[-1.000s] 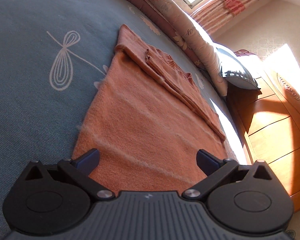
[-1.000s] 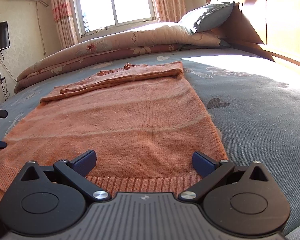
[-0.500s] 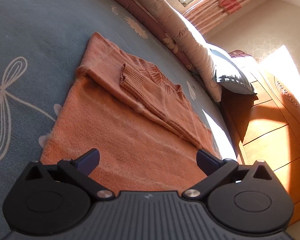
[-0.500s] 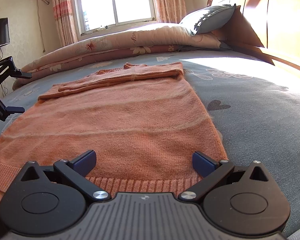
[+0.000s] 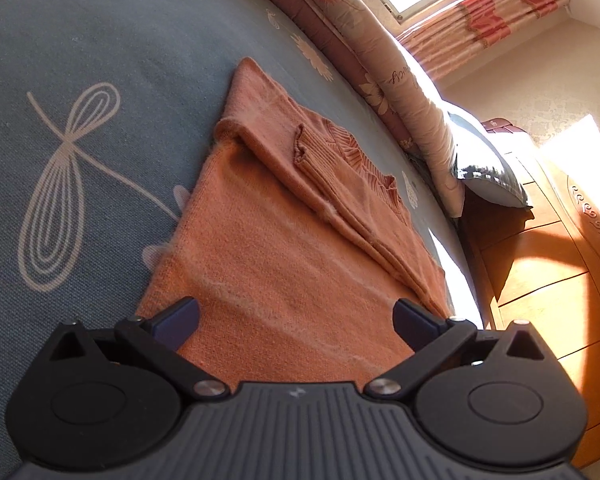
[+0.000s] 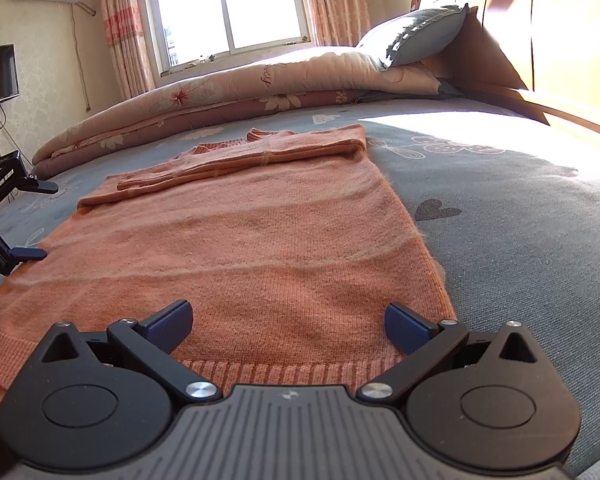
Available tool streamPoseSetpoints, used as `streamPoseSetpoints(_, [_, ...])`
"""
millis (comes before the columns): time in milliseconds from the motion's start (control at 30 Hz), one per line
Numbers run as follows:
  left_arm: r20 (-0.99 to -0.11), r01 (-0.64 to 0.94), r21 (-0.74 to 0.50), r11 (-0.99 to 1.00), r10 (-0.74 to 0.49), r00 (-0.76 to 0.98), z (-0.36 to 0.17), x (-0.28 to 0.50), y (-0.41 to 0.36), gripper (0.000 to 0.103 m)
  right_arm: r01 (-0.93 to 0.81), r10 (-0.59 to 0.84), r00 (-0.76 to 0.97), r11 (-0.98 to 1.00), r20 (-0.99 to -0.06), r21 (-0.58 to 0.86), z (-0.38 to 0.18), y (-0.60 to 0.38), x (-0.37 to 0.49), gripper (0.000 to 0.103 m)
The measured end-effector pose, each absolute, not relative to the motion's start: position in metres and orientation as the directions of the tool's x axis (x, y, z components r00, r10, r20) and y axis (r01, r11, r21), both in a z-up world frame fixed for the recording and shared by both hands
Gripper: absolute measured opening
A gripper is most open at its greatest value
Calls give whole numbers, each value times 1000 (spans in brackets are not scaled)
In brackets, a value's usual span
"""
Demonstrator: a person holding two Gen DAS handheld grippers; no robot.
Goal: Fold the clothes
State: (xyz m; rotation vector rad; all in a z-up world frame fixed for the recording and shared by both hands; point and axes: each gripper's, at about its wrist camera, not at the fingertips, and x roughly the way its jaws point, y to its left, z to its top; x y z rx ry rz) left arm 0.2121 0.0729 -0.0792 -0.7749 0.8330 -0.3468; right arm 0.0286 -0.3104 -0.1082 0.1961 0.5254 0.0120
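Left claw [image 5: 296, 316] and right claw [image 6: 288, 322], both released, hover over the orange sweater [image 6: 236, 240] lying on the bed [image 6: 520, 208]. Left claw has swung back toward the 9 o'clock side edge; grasping for the next fold appears imminent.

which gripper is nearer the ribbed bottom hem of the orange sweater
Right. The right gripper hangs open directly over the ribbed hem. The left gripper, also open, sits farther up, at the orange sweater's side edge.

One orange sweater [image 6: 236, 248], one folded quilt [image 6: 228, 96], one pillow [image 6: 424, 34], two curtains [image 6: 120, 28]
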Motion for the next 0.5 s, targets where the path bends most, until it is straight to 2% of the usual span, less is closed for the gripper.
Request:
streamPoseSetpoints(300, [-548, 46, -714, 698, -599, 584, -78, 161, 63, 102, 40, 54, 866, 984, -497, 176, -109, -308, 29, 103])
streamPoseSetpoints(500, [-548, 34, -715, 698, -590, 593, -89, 124, 70, 102, 40, 45, 864, 987, -501, 158, -108, -306, 28, 103])
